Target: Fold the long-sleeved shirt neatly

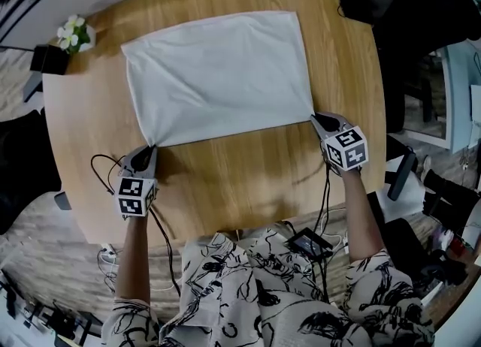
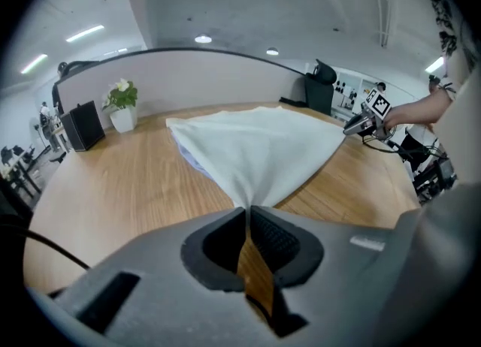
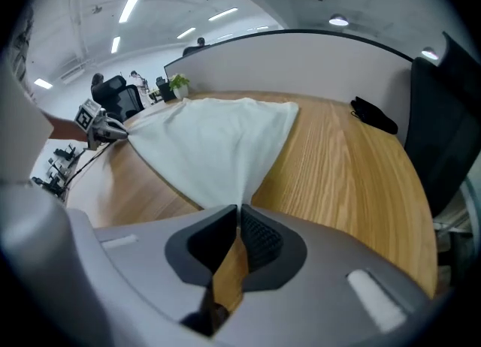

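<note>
The white long-sleeved shirt (image 1: 218, 75) lies as a flat rectangle on the far half of the round wooden surface (image 1: 248, 188), with its long axis running from left to right. The left tool (image 1: 152, 148) is clenched on its near left corner, and the right tool (image 1: 319, 119) on its near right corner. The rest of the cloth lies beyond both tools, toward the far edge. I judge that the next fold carries the near edge forward, with both hands equally near.

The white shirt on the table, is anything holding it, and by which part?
Yes. The left gripper pinches the shirt at its near left corner, the right gripper at its near right corner.
</note>
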Motion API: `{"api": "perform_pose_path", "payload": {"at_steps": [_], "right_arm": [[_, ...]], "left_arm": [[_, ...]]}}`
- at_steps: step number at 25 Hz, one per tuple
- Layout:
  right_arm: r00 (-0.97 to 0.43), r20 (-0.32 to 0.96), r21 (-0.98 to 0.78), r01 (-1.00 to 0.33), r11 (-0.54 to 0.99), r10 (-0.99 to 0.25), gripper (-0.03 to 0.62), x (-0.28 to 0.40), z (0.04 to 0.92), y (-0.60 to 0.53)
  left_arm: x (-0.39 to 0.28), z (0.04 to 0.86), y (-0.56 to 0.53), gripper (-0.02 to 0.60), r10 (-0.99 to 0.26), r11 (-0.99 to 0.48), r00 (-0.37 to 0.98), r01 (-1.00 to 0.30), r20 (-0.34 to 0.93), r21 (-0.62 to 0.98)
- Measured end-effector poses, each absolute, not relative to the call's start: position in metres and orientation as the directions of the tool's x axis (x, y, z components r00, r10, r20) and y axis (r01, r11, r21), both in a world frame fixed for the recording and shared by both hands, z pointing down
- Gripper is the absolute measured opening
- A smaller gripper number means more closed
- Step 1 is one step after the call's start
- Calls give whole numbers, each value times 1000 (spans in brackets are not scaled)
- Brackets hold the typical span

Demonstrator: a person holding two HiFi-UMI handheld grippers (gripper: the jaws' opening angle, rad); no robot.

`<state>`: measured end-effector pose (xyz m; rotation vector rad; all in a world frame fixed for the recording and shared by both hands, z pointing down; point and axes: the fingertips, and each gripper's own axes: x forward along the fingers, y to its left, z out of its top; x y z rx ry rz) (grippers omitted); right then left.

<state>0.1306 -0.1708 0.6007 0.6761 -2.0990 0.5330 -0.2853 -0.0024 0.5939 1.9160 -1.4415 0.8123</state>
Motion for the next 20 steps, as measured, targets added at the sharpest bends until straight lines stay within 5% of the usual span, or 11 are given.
{"api": "perform_pose_path", "payload": {"at_steps": [5,9,13,15,17,20], "right_arm": [[-419,843,-24,-656,755,-337,69,130,598,-175],[-472,759,-66,-741,668,-448,120,139,551,-171],[-559,538,-113,-789,603,-631,113,153,453,-175],[-601,405,-120,-782,612,-689,67,156,396,-173],[-647,263,-121,-758,641,-716,9,158,340,-167],[-725,86,-117,-689,716,-683,9,157,270,-140]], "left_arm": [[-287,594,-5,47,-602,-243,244,-963,761,117],[-290,579,15,124,-648,-232,275,-959,710,160],[-306,533,44,115,-762,-142,214,-976,611,165],[-307,492,56,16,-832,-121,171,-984,528,128],[-301,446,63,5,-895,-108,140,-989,424,98],[-287,372,80,5,-966,-71,77,-997,248,33]]}}
